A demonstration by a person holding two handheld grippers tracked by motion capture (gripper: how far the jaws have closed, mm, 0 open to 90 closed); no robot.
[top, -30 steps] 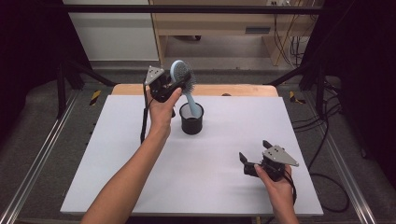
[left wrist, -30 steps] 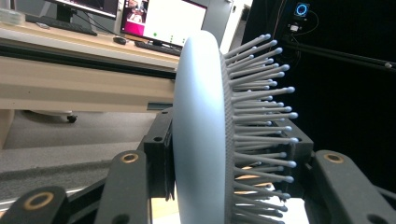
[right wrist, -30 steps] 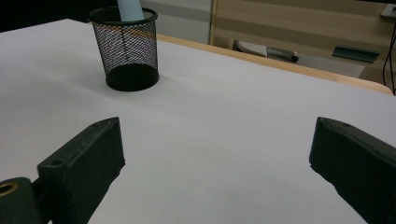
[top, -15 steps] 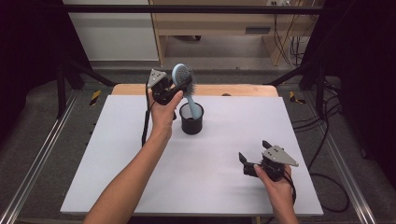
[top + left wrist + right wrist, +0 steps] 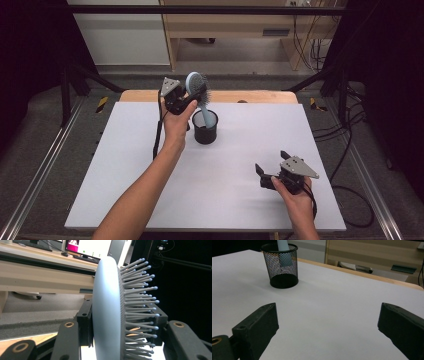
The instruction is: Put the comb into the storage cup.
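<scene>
The left gripper (image 5: 186,100) is clamped on the head of the pale blue hairbrush (image 5: 196,86), one jaw on its smooth back, the other among the bristles. The brush's handle stands in the black mesh cup (image 5: 205,127), just beside that hand. The right gripper (image 5: 270,169) rests well apart from the cup, jaws spread, holding nothing.

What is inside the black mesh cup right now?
The pale blue handle of the hairbrush stands in the black mesh cup, its head clamped by the left claw. The handle's lower end blurs behind the mesh; nothing else shows inside.
</scene>
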